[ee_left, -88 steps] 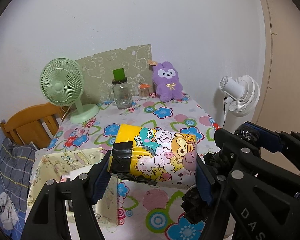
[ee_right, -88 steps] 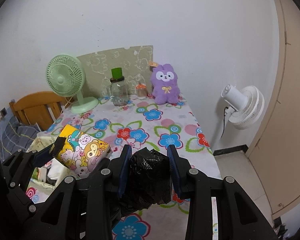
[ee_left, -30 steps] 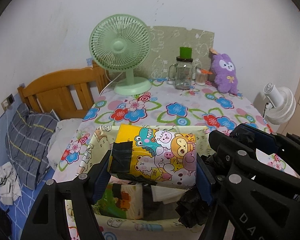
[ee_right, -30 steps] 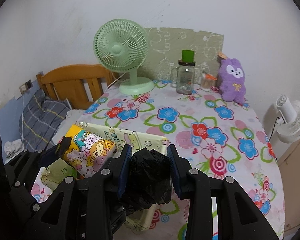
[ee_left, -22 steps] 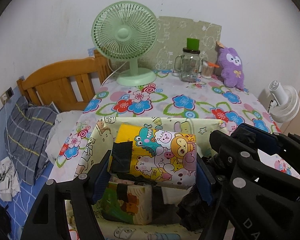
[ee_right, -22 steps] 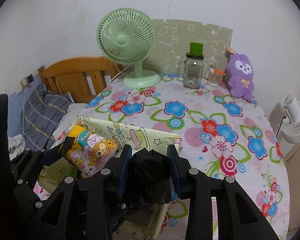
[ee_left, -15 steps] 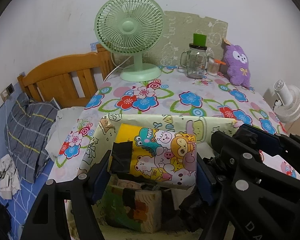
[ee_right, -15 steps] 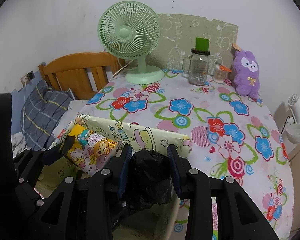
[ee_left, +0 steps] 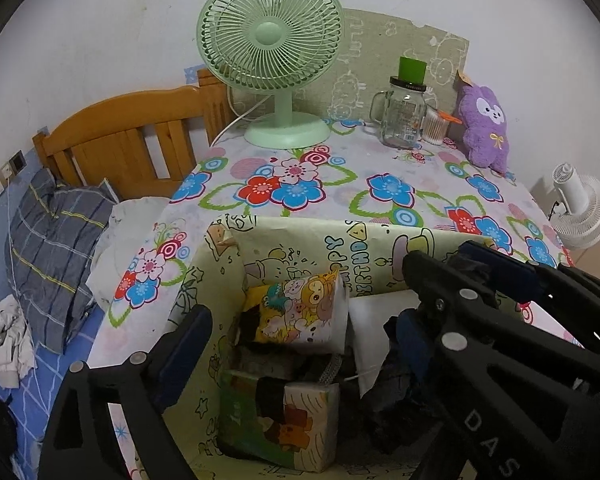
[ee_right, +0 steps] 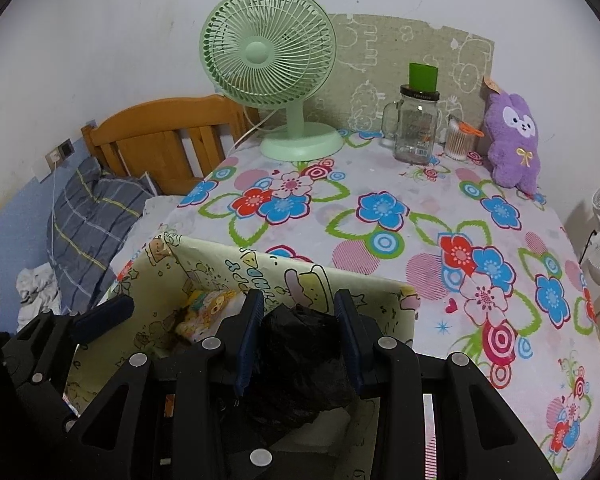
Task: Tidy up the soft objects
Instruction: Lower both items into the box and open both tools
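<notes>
Floral cloth covers the desk (ee_right: 440, 208); a paper-wrapped box (ee_left: 300, 240) sits at its near edge. Inside lies the cartoon-print pack (ee_left: 296, 312), free of the left hand-held gripper (ee_left: 300, 340), whose jaws have just been opening. The right hand-held gripper (ee_right: 300, 336) clamps a black bag (ee_right: 300, 356) over the box.

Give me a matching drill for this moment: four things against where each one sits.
Things:
1. cartoon pack
2. black bag
3. purple plush
4. green fan

Places:
A. between the right gripper's pads
B. far right of the table, by the wall
C. lying in the box, clear of the open left gripper
D. far left of the table, by the headboard

Pairs: 1-C, 2-A, 3-B, 4-D
</notes>
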Available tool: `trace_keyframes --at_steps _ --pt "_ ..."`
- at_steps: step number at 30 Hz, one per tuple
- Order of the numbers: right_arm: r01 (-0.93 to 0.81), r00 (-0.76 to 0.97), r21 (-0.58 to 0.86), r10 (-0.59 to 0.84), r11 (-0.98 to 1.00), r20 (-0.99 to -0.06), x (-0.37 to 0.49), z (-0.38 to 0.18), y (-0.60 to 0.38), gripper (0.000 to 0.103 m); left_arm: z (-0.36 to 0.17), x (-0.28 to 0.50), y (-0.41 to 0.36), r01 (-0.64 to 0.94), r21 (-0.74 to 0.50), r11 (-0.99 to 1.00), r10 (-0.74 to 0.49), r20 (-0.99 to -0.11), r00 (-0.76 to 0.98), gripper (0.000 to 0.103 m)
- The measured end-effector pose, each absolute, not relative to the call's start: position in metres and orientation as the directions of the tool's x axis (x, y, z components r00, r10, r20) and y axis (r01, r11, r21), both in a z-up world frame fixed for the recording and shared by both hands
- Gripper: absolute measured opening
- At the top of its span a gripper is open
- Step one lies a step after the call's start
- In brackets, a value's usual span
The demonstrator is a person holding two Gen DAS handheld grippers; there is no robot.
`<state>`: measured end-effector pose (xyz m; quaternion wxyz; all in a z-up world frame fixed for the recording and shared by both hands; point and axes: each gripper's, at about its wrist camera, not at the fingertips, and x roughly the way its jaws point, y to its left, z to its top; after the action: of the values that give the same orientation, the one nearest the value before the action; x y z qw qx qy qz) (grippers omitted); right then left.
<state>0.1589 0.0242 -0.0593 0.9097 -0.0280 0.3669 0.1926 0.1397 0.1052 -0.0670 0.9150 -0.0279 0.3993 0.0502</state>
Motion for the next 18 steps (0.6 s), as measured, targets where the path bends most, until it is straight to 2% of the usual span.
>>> trace_keyframes --at_steps 4,9,18 --pt "-0.374 0.651 0.085 0.327 0.923 -0.685 0.158 -0.059 0.024 0.043 -0.067 0.138 0.105 -0.116 -0.007 0.993 0.073 -0.733 0.676 0.097" --pt "-0.387 0.645 0.089 0.339 0.918 -0.685 0.154 -0.059 0.022 0.07 -0.066 0.131 0.104 -0.12 -0.017 0.993 0.07 -0.73 0.679 0.1" --pt "-0.387 0.676 0.058 0.326 0.92 -0.661 0.138 -0.049 0.013 0.082 -0.056 0.115 0.093 -0.114 -0.016 0.993 0.069 -0.708 0.702 0.101"
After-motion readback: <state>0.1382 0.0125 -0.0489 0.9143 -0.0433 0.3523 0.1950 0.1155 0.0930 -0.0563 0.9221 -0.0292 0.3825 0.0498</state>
